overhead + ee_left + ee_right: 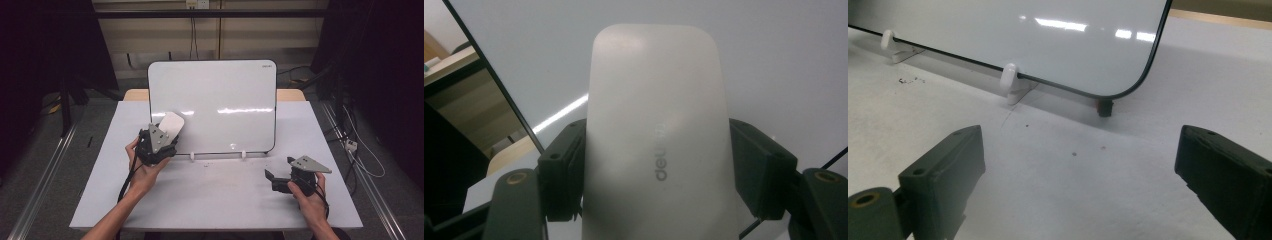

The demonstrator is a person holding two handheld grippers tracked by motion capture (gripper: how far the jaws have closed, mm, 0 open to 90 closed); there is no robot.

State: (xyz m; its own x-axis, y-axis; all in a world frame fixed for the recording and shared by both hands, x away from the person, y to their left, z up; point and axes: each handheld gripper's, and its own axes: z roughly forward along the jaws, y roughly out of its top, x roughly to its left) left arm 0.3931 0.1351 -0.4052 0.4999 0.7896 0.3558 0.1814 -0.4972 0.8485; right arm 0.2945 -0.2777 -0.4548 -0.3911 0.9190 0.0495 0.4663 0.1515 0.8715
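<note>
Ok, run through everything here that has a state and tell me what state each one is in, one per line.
Left gripper: shut on the white eraser.
White eraser: clamped at its sides, its face against the whiteboard.
Right gripper: open, nothing between the jaws, low over the table.
Whiteboard: propped upright on white clips, wiped clean.

A lab: dark curtains, floor rails, cabled test table.

White eraser against white whiteboard, black-edged.

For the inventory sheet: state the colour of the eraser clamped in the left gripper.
The eraser is plain white with faint grey lettering, seen best in the left gripper view.
</note>
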